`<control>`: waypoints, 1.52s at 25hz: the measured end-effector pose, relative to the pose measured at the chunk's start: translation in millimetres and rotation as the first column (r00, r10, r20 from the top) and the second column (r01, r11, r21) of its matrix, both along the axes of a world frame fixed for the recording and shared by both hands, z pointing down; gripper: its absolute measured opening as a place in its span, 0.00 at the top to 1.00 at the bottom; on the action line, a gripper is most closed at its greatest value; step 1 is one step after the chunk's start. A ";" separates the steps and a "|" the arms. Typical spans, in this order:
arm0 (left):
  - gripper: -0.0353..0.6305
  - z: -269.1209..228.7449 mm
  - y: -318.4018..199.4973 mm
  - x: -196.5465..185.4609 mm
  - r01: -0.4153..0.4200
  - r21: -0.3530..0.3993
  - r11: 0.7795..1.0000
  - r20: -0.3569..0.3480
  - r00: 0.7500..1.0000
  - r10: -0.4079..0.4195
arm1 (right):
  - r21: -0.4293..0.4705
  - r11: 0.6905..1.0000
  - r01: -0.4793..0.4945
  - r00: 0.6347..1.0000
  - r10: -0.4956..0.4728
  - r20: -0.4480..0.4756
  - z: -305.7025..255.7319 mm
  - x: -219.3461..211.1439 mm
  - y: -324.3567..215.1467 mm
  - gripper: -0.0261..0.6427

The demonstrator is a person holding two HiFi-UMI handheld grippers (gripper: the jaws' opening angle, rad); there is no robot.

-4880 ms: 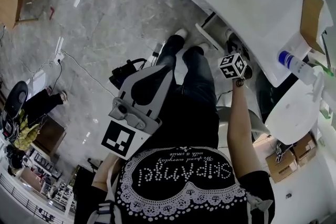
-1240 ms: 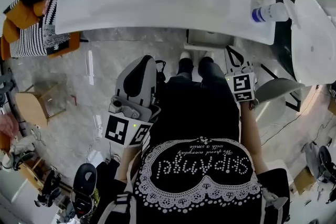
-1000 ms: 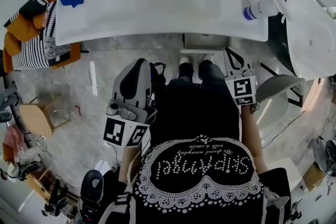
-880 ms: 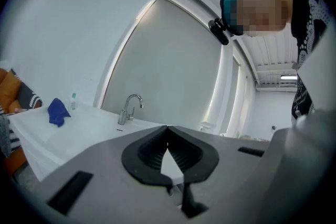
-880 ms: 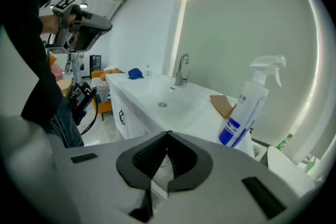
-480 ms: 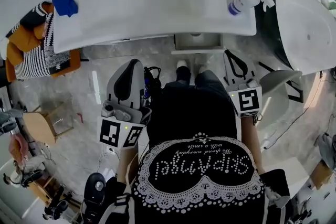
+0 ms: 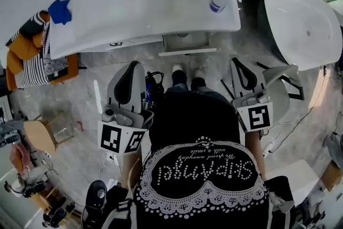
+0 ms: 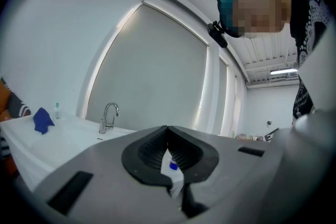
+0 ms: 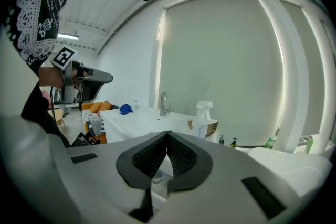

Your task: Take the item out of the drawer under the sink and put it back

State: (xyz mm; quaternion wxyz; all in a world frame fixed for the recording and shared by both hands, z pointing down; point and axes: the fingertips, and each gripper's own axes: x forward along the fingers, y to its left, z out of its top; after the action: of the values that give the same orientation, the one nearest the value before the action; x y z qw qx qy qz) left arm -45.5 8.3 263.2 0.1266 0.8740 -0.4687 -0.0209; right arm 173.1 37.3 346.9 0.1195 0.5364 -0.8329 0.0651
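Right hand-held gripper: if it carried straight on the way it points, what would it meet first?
Most likely the white sink unit, near its open drawer, which lies just beyond the shut tips of the right hand-held gripper. Nothing nearer shows in that line, though depth is unclear.

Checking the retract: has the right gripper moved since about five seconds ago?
Yes. The right gripper has pulled back from the sink counter toward the person; it was under the front edge, now floor shows between them.
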 end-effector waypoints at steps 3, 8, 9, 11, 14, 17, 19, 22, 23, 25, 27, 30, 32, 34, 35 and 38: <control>0.94 -2.3 11.9 12.9 -0.002 0.011 1.000 0.003 1.000 0.002 | -0.010 1.000 -0.014 0.999 0.014 0.040 -0.6 15.3 18.3 0.93; 0.94 -8.9 33.9 28.7 0.005 0.041 0.999 0.008 1.000 -0.005 | 0.002 1.000 -0.009 0.998 0.008 0.060 -2.8 30.7 44.1 0.93; 0.94 -8.9 40.3 31.5 0.005 0.047 0.999 0.007 1.000 -0.005 | 0.006 1.000 0.000 0.998 0.000 0.056 -1.8 32.4 49.3 0.93; 0.94 -6.6 52.9 35.0 0.007 0.054 0.999 0.010 1.000 -0.008 | 0.008 1.000 0.022 0.999 -0.022 0.046 2.6 35.4 58.2 0.93; 0.94 -5.5 62.1 35.3 0.025 0.050 0.998 0.020 0.999 -0.026 | 0.045 0.998 0.035 0.998 -0.037 0.046 -5.0 35.6 61.3 0.93; 0.94 -15.3 64.4 36.9 0.025 0.071 0.997 0.032 0.999 -0.027 | 0.083 0.995 0.055 0.998 -0.058 0.030 -16.7 27.6 70.4 0.93; 0.94 -19.9 63.9 40.8 0.023 0.087 0.996 0.023 0.999 -0.025 | 0.068 0.995 0.067 0.998 -0.068 0.019 -13.1 25.6 75.1 0.93; 0.94 -18.5 68.3 48.3 0.001 0.090 0.996 0.010 1.000 -0.002 | 0.063 0.996 0.060 0.998 -0.062 0.030 -12.5 25.3 78.4 0.93; 0.94 -17.5 70.2 49.7 -0.009 0.090 0.996 0.014 1.000 0.008 | 0.067 0.996 0.057 0.998 -0.059 0.038 -14.6 24.4 79.3 0.93; 0.94 -16.7 72.6 48.1 -0.015 0.091 0.996 0.021 1.000 0.013 | 0.073 0.996 0.058 0.997 -0.062 0.053 -17.7 21.0 81.1 0.93; 0.94 -17.7 72.8 42.4 0.000 0.096 0.995 0.017 1.000 -0.002 | 0.074 0.995 0.069 0.995 -0.073 0.067 -19.5 17.0 80.7 0.93; 0.94 -20.0 73.2 31.6 0.029 0.105 0.994 0.009 1.000 -0.030 | 0.083 0.992 0.097 0.991 -0.104 0.081 -26.3 8.8 77.1 0.93; 0.94 -19.3 74.3 23.2 0.050 0.105 0.993 0.011 0.999 -0.052 | 0.089 0.989 0.117 0.989 -0.124 0.079 -31.4 3.4 75.0 0.93; 0.94 -17.1 76.7 15.8 0.069 0.099 0.993 0.015 0.997 -0.071 | 0.091 0.988 0.126 0.988 -0.133 0.076 -35.7 0.5 73.2 0.93; 0.94 -15.6 78.2 12.7 0.076 0.096 0.992 0.017 0.997 -0.078 | 0.093 0.987 0.130 0.988 -0.137 0.075 -37.3 -0.4 72.5 0.93; 0.94 -11.6 82.7 4.8 0.093 0.089 0.992 0.025 0.995 -0.095 | 0.102 0.984 0.146 0.986 -0.154 0.070 -40.2 -4.9 71.3 0.93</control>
State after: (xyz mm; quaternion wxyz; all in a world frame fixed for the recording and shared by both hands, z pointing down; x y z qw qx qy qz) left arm -40.7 91.0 251.6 0.0799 0.8559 -0.5098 -0.0345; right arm 168.2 108.6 306.7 0.0655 0.4742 -0.8772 0.0365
